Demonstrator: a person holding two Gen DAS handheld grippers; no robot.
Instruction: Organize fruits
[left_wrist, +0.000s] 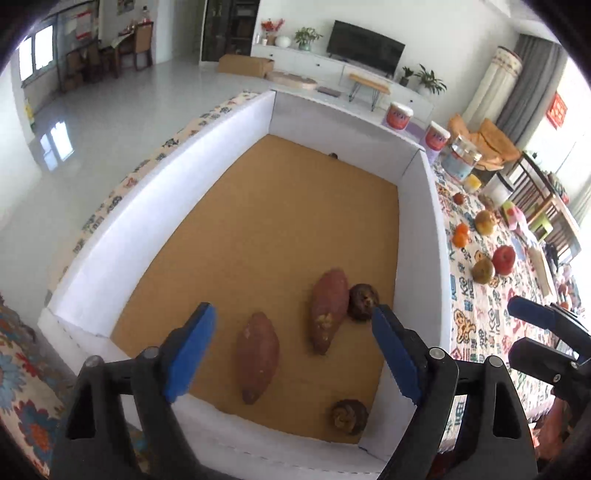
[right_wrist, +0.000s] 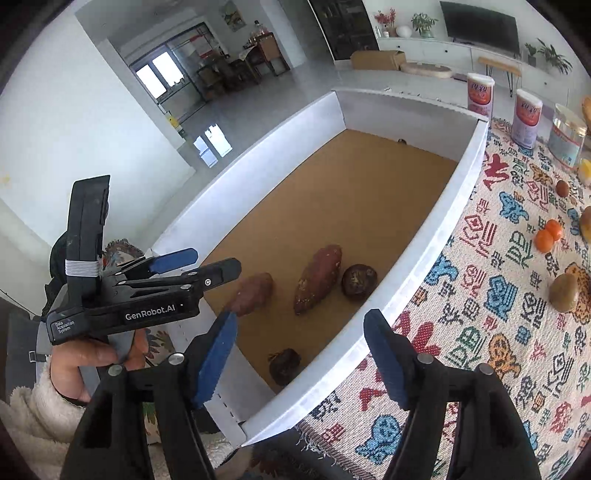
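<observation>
A white-walled box (left_wrist: 177, 206) with a brown floor holds two sweet potatoes (left_wrist: 257, 356) (left_wrist: 328, 312) and two dark round taros (left_wrist: 363, 301) (left_wrist: 348, 416). My left gripper (left_wrist: 295, 350) is open and empty above the box's near end. It also shows in the right wrist view (right_wrist: 195, 264). My right gripper (right_wrist: 301, 360) is open and empty over the box's right wall (right_wrist: 417, 284). On the patterned cloth to the right lie tangerines (left_wrist: 461, 235), a red apple (left_wrist: 504, 259), and brownish fruits (left_wrist: 483, 270) (right_wrist: 563, 292).
Two pink-labelled canisters (right_wrist: 479, 95) (right_wrist: 526, 118) and a clear jar (right_wrist: 567, 140) stand at the cloth's far end. A small brown fruit (right_wrist: 562, 188) lies near them. Chairs and a low table stand at the far right (left_wrist: 543, 206).
</observation>
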